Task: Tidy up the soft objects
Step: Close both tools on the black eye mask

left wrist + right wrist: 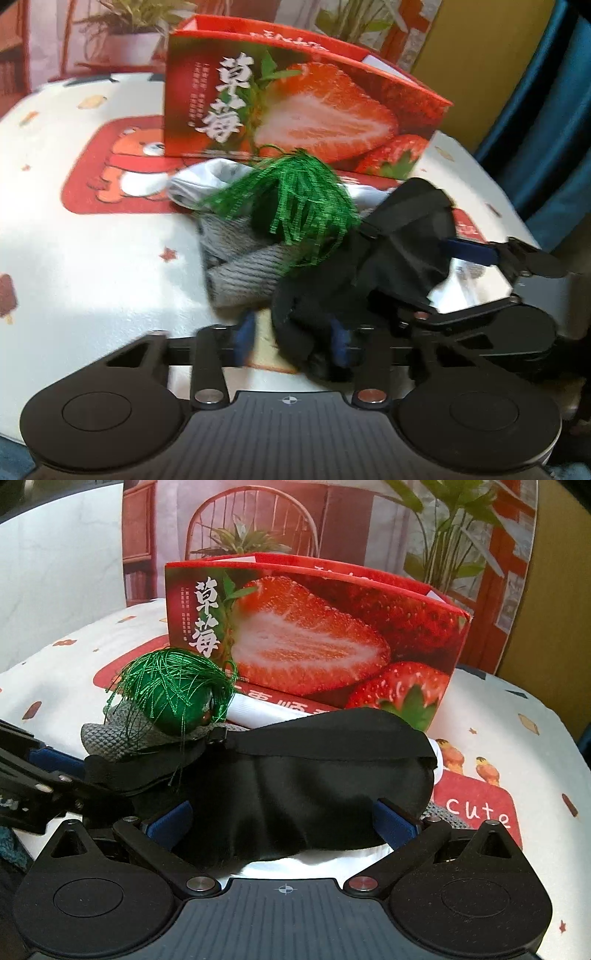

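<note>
A black eye mask [314, 782] lies across a pile of soft things in front of a red strawberry box [314, 627]. My right gripper [284, 823] stands wide open, with the broad body of the mask between its blue pads [395, 823]. My left gripper [293, 341] is narrow around the mask's crumpled end [295, 328]; a strip of tablecloth shows beside one pad [245, 339]. A green tassel ball [295, 199] rests on a grey knitted piece [240, 273]. Behind them lies a white cloth [199, 181].
The pile sits on a white tablecloth [92, 258] with a red bear print. The strawberry box [295, 103] stands open-topped close behind it. A printed backdrop [332, 517] rises at the back, and blue fabric [554, 147] hangs past the table's right edge.
</note>
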`<state>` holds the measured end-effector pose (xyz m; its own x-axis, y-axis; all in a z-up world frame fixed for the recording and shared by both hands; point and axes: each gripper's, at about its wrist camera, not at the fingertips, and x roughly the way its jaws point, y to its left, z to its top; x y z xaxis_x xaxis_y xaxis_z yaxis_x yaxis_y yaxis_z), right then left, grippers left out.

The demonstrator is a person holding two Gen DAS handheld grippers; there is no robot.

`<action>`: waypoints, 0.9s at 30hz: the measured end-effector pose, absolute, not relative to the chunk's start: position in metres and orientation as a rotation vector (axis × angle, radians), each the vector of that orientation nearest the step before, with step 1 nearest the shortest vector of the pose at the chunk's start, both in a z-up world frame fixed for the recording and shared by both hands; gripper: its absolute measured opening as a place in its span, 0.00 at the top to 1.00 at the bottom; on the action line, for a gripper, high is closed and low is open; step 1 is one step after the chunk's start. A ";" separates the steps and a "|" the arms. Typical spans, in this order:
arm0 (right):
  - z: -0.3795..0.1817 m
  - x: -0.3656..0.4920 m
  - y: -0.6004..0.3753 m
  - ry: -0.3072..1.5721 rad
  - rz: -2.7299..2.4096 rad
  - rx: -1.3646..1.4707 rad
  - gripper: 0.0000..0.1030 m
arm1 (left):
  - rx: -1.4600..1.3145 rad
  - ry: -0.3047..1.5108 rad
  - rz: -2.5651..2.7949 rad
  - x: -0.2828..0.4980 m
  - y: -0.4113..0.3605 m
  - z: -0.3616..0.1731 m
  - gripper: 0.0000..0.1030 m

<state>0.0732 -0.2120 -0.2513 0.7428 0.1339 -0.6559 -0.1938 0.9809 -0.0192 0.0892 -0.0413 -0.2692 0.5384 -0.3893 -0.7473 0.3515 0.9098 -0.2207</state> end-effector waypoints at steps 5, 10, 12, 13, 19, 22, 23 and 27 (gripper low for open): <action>-0.252 0.073 -0.213 0.709 0.177 -0.078 0.00 | -0.047 0.891 -0.427 0.092 -0.040 -0.268 0.76; -0.252 0.073 -0.214 0.703 0.177 -0.067 0.00 | -0.042 0.882 -0.407 0.094 -0.038 -0.267 0.76; -0.251 0.072 -0.216 0.697 0.179 -0.057 0.00 | -0.041 0.879 -0.397 0.094 -0.037 -0.267 0.76; -0.250 0.072 -0.216 0.693 0.178 -0.051 0.00 | -0.042 0.878 -0.391 0.094 -0.036 -0.267 0.76; -0.244 0.070 -0.224 0.649 0.144 -0.010 0.00 | -0.056 0.875 -0.348 0.100 -0.029 -0.266 0.76; -0.242 0.069 -0.230 0.640 0.127 0.031 0.00 | -0.072 0.874 -0.328 0.104 -0.024 -0.266 0.76; -0.242 0.069 -0.232 0.637 0.120 0.042 0.00 | -0.077 0.873 -0.321 0.105 -0.023 -0.266 0.76; -0.242 0.070 -0.237 0.631 0.105 0.067 0.00 | -0.099 0.865 -0.286 0.113 -0.014 -0.266 0.76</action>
<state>0.0695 -0.2372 -0.2422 0.8022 0.1180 -0.5852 -0.0769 0.9925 0.0948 0.1127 -0.0144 -0.2662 0.6134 -0.2872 -0.7357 0.2076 0.9574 -0.2007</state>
